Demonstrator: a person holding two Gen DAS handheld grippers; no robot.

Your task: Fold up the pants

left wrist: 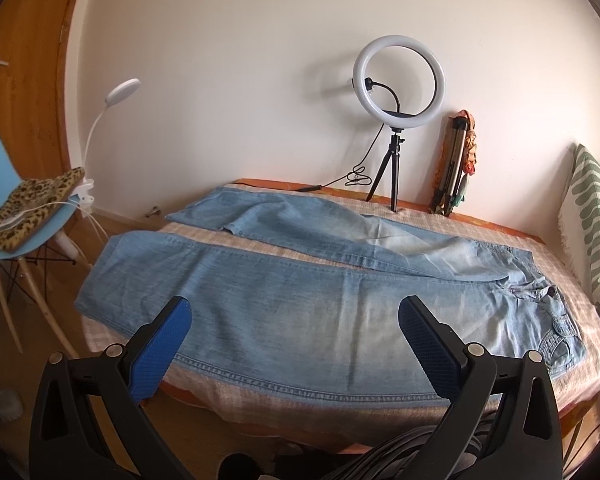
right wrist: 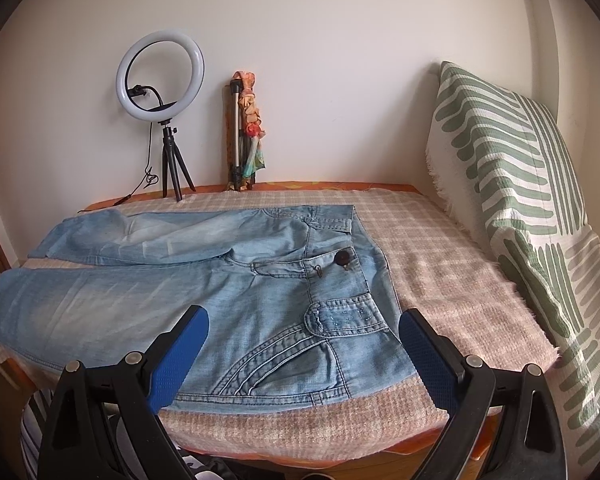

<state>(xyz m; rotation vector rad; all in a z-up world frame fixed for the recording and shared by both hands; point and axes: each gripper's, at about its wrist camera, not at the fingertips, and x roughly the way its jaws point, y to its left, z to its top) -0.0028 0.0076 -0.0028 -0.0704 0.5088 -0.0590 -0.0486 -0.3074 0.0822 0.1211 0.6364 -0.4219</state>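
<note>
Light blue jeans (left wrist: 300,296) lie spread flat on a checked blanket (left wrist: 284,404) over a bed, legs pointing left and waist to the right. My left gripper (left wrist: 296,312) hovers open above the near leg's lower seam, nothing between its blue pads (left wrist: 160,352). In the right wrist view the jeans' waist (right wrist: 284,288) with a dark button (right wrist: 343,258) and front pocket lies just ahead. My right gripper (right wrist: 304,324) stands open over the near hip and pocket, holding nothing.
A ring light on a tripod (left wrist: 398,88) and a folded tripod (left wrist: 456,160) stand against the back wall. A green-striped pillow (right wrist: 520,200) leans at the right. A blue chair (left wrist: 4,184) with a leopard-print item and a clip lamp (left wrist: 120,92) sits left of the bed.
</note>
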